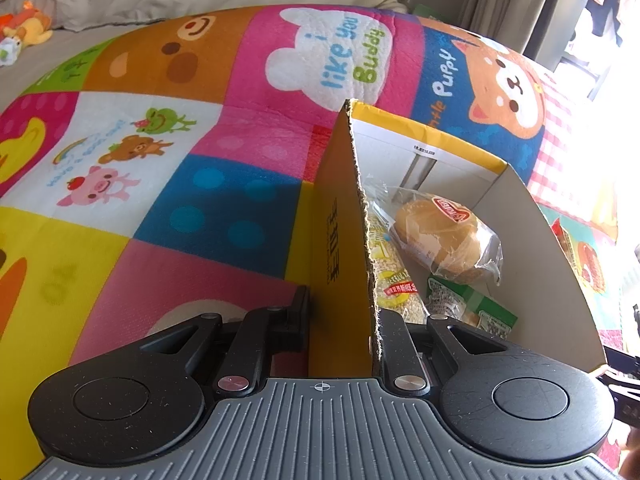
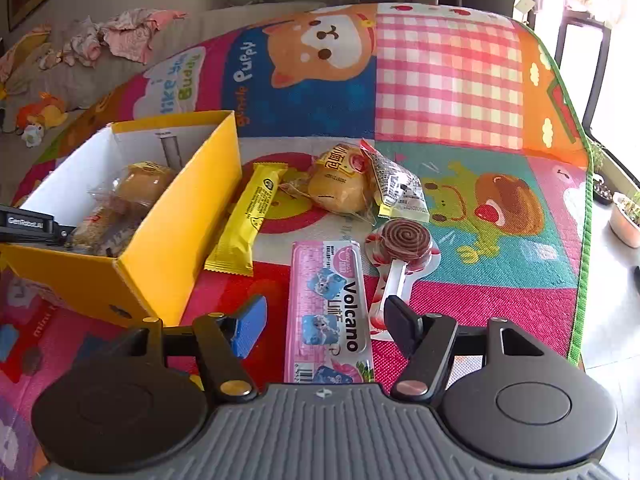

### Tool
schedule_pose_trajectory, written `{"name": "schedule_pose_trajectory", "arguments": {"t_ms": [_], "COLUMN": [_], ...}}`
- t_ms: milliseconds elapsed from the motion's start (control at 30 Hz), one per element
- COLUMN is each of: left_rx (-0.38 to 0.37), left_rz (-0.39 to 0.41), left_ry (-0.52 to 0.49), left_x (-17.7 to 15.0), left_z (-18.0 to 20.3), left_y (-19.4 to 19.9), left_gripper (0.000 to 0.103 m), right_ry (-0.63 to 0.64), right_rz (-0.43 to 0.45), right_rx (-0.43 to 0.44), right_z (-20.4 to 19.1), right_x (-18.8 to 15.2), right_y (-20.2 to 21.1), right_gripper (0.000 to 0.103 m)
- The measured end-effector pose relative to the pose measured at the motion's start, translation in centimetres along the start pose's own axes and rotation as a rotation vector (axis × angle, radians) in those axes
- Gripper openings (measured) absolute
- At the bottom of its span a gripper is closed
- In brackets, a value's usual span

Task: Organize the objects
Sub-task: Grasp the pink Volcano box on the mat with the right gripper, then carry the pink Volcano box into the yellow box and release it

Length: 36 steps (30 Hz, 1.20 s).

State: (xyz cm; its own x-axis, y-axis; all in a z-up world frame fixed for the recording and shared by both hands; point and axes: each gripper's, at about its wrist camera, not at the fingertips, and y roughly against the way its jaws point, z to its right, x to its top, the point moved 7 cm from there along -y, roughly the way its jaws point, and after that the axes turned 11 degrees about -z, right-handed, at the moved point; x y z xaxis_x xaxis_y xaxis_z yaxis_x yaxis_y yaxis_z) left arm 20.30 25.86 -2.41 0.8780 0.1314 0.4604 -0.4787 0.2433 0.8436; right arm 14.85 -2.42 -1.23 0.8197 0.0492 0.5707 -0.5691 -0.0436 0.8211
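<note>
A yellow cardboard box (image 2: 168, 240) stands on the play mat. My left gripper (image 1: 340, 320) is shut on the box's left wall (image 1: 340, 240), one finger outside and one inside. Inside lie a wrapped bun (image 1: 440, 236), a grain snack pack (image 1: 394, 280) and a green carton (image 1: 476, 308). My right gripper (image 2: 324, 320) is open, its fingers either side of a pink Volcano packet (image 2: 328, 308) lying on the mat. Beside it lie a swirl lollipop (image 2: 404, 244), a yellow bar (image 2: 248, 220), a wrapped yellow bun (image 2: 340, 188) and a small sachet (image 2: 400, 188).
The colourful cartoon play mat (image 2: 448, 80) covers the floor, its green edge (image 2: 584, 240) at the right. Plant pots (image 2: 626, 216) stand on bare floor beyond. A grey cushion with clothes (image 2: 120, 36) and soft toys (image 2: 40, 114) lies at the back left.
</note>
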Motion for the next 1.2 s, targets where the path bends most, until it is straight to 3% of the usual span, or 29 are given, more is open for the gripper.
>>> {"name": "schedule_pose_trajectory", "arguments": {"t_ms": [100, 167, 433, 533, 800, 1033, 1200], "left_rx": [0.000, 0.000, -0.003, -0.006, -0.013, -0.016, -0.023], "left_rz": [-0.001, 0.000, 0.001, 0.003, 0.003, 0.003, 0.003], "left_ry": [-0.005, -0.005, -0.005, -0.001, 0.003, 0.005, 0.009], "left_x": [0.0, 0.0, 0.0, 0.0, 0.0, 0.0, 0.0], "left_z": [0.0, 0.0, 0.0, 0.0, -0.1, -0.1, -0.1], "left_y": [0.0, 0.0, 0.0, 0.0, 0.0, 0.0, 0.0], "left_gripper": [0.017, 0.017, 0.017, 0.017, 0.017, 0.017, 0.018], "right_ry": [-0.015, -0.007, -0.089, -0.096, -0.067, -0.026, -0.026], "right_rz": [-0.047, -0.061, -0.146, -0.110, 0.103, 0.185, 0.159], "right_rx": [0.001, 0.006, 0.128, 0.179, 0.302, 0.376, 0.367], "right_z": [0.3, 0.2, 1.5, 1.4, -0.9, -5.2, -7.3], "right_x": [0.0, -0.2, -1.6, -1.1, 4.4, 8.6, 10.6], "right_y": [-1.2, -1.1, 2.7, 6.1, 13.0, 13.6, 11.1], "right_gripper": [0.060, 0.044, 0.044, 0.044, 0.044, 0.043, 0.043]}}
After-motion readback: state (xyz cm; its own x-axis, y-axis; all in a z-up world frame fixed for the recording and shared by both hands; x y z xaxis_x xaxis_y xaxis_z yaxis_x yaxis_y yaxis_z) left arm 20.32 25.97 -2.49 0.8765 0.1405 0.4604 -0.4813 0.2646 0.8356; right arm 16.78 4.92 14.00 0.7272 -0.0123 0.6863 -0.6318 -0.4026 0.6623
